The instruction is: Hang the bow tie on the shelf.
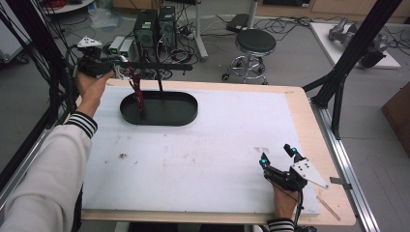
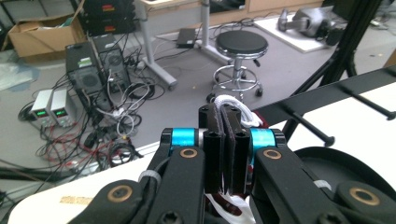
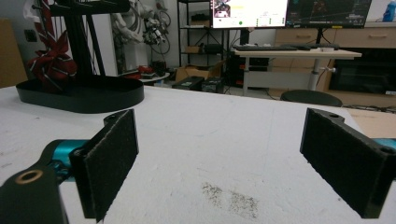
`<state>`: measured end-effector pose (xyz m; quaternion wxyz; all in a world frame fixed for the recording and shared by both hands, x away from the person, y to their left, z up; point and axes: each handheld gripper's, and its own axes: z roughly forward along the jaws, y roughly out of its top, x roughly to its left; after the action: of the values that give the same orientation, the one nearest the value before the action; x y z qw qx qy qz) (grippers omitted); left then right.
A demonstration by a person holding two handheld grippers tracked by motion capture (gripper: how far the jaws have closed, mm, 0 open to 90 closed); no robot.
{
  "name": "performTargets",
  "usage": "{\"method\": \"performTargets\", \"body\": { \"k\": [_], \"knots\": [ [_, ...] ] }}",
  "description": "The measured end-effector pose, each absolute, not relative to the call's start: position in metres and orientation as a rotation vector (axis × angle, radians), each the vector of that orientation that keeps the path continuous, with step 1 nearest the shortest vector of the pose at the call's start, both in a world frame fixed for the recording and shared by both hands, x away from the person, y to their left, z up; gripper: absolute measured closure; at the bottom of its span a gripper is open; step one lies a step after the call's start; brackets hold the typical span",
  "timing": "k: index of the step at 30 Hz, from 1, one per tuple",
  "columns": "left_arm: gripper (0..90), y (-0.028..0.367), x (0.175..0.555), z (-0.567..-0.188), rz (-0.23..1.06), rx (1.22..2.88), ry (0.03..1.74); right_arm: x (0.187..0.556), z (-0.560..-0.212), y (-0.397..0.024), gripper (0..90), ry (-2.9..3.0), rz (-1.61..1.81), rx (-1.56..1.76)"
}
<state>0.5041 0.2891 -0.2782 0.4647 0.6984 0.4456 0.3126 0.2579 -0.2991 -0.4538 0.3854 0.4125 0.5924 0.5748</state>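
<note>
Your left gripper (image 2: pixel 227 140) has its jaws pinched tight on the dark red fabric piece with white cord (image 2: pixel 233 108), holding it up by the top bar of the black metal hanging rack with the oval tray base (image 1: pixel 159 110), and the fabric trails down toward that tray. Your right gripper (image 1: pixel 277 155) is spread wide with nothing in it, parked on the white foam table cover (image 1: pixel 203 145) well away from the rack, near the front corner.
</note>
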Motion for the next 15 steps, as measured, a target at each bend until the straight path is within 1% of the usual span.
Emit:
{"method": "performTargets", "body": {
  "k": [7,11,13,14,15],
  "knots": [
    [87.4,0.295,0.508,-0.286,0.741,1.723,1.17,0.257,-0.454,-0.299,10.4,1.509,1.469,1.055],
    [86.5,0.298,0.506,-0.289,0.739,1.734,1.179,0.257,-0.454,-0.299,10.4,1.505,1.47,1.049],
    [80.5,0.299,0.506,-0.291,0.728,1.742,1.184,0.257,-0.454,-0.299,10.4,1.505,1.469,1.05],
    [75.8,0.299,0.506,-0.291,0.724,1.748,1.192,0.257,-0.454,-0.299,10.5,1.505,1.469,1.046],
    [75.8,0.299,0.506,-0.291,0.728,1.76,1.205,0.257,-0.454,-0.299,10.5,1.505,1.469,1.046]
  ]
}}
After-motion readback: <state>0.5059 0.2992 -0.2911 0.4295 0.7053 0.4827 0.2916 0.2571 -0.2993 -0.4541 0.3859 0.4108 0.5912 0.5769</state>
